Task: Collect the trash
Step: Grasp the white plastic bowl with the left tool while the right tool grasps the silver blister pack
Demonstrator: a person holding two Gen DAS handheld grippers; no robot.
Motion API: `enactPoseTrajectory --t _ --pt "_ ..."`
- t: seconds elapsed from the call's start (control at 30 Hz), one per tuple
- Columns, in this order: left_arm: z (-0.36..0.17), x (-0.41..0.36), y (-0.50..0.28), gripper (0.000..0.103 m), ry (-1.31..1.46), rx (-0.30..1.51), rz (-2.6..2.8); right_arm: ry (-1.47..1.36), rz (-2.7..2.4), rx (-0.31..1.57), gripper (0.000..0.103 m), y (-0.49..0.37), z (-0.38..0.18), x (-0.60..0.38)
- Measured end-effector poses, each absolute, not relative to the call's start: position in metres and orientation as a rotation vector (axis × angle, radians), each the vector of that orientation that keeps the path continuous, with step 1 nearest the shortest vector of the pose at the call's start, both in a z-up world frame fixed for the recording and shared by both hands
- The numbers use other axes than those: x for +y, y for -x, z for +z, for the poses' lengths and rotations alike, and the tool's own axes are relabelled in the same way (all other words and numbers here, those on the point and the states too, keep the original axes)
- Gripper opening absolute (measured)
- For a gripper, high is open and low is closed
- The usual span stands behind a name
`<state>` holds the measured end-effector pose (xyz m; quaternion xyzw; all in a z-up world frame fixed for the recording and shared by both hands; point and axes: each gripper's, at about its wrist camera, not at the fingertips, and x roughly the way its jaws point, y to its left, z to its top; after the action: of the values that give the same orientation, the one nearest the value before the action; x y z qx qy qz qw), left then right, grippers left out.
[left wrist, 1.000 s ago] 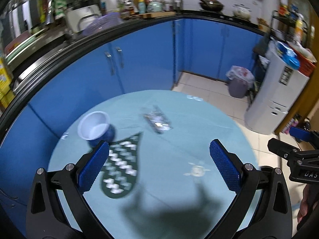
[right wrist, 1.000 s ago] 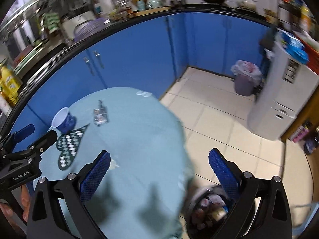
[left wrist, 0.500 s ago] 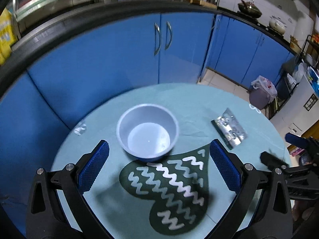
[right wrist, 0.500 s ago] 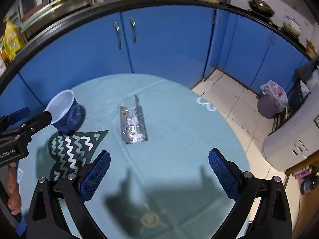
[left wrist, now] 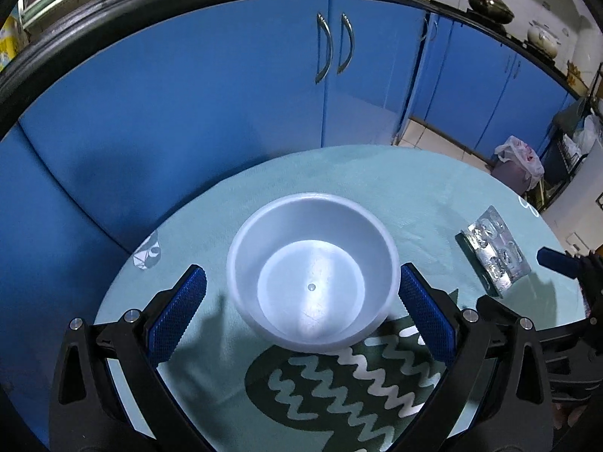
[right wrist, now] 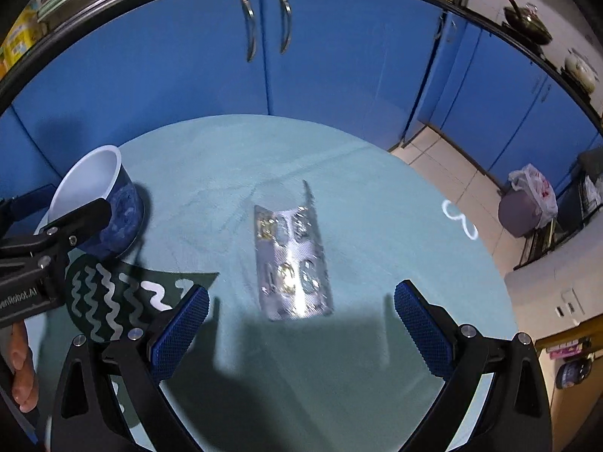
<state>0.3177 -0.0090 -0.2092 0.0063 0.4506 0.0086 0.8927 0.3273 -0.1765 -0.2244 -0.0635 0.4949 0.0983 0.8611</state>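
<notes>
While both grippers gape, left gripper (left wrist: 301, 312) flanks bowl (left wrist: 312, 275), right gripper (right wrist: 297, 324) near blister pack (right wrist: 292, 263)

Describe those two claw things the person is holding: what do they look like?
Each claw is a black plastic frame forked into two arms, with silver screws at the joints. Both fingers end in a blue pad with a knobbly grid texture. The left claw and right claw look the same. White lettering runs along the side of the left claw, seen from the right camera. No cables or sleeves show.
</notes>
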Motion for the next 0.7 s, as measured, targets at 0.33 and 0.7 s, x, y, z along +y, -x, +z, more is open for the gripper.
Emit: enactPoseTrajectory --t 0.33,0.7 --pt "-0.223 -0.009 -0.326 0.099 -0.001 0.959 0.005 0.141 0.191 1.061 0.089 -0.337 -0.236 -0.174" --pt "-0.220 -0.010 -0.333 0.084 0.003 0.969 -0.015 0.155 0.240 1.054 0.031 -0.329 -0.226 -0.166"
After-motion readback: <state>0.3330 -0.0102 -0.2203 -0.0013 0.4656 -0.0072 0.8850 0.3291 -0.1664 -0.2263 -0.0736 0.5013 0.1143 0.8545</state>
